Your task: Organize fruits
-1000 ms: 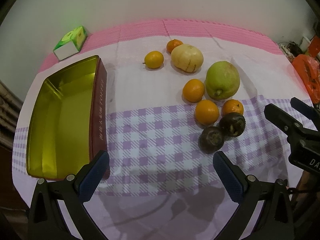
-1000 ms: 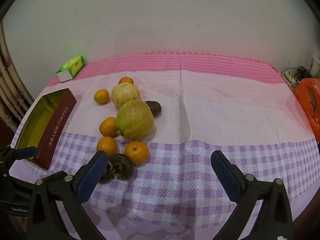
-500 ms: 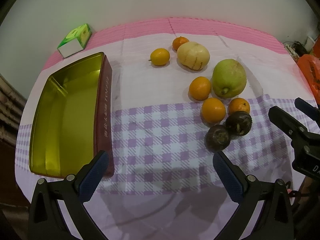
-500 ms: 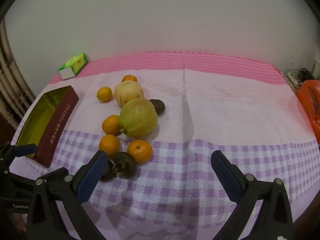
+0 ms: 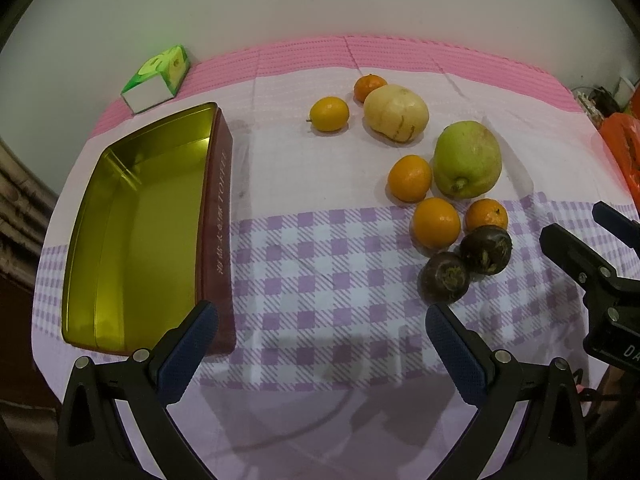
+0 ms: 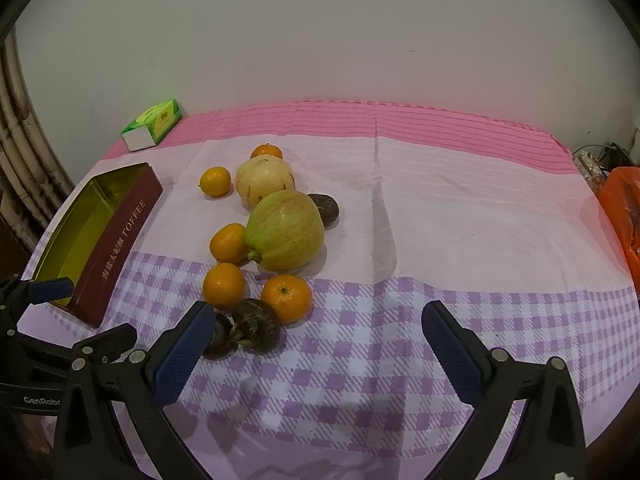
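A cluster of fruit lies on the cloth: a big green fruit (image 5: 467, 159) (image 6: 285, 229), a pale yellow one (image 5: 396, 113) (image 6: 265, 178), several oranges (image 5: 436, 223) (image 6: 223, 285) and two dark round fruits (image 5: 444, 277) (image 6: 256, 331); a third dark fruit (image 6: 324, 209) sits behind the green one. An empty gold-lined maroon tin (image 5: 136, 232) (image 6: 100, 232) stands at the left. My left gripper (image 5: 320, 332) is open over the checked cloth between tin and fruit. My right gripper (image 6: 316, 332) is open, its left finger just in front of the dark fruits.
A green tissue box (image 5: 158, 78) (image 6: 152, 124) sits at the table's far left corner by the wall. An orange plastic bag (image 6: 624, 216) hangs off the right edge. The pink-and-purple cloth (image 6: 460, 220) right of the fruit is bare.
Both grippers have drifted left over the second, so the tin and fruit slide rightward in the views. Nothing has been taken hold of; the fruits lie where they were.
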Motion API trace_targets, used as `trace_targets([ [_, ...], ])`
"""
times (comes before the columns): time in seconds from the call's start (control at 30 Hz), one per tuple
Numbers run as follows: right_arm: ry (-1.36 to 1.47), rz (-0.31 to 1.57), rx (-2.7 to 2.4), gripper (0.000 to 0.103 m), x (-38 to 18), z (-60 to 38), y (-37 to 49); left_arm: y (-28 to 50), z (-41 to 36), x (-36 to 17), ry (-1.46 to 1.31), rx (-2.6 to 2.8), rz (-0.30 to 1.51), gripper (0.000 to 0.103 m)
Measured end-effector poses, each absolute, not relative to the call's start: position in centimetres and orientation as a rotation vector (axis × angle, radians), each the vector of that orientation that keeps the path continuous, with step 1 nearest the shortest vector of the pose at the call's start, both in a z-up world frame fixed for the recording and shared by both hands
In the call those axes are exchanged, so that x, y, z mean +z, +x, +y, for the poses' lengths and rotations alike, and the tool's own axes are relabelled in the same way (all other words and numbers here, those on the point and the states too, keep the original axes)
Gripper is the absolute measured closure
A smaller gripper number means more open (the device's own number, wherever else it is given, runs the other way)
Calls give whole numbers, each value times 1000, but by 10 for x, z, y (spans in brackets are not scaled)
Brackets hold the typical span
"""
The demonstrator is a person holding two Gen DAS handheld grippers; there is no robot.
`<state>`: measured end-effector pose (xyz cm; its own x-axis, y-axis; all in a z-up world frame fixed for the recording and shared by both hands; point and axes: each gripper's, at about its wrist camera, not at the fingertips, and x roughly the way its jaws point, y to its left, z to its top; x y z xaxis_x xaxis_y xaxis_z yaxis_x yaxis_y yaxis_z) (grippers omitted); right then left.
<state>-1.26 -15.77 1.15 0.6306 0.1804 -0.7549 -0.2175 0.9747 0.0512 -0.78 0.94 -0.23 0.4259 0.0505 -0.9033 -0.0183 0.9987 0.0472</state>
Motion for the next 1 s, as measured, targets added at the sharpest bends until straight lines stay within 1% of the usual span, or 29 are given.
trace_targets([
  [1.0, -51, 864, 228, 1, 8, -156, -15, -9, 8, -6, 43, 35, 1142, 0],
])
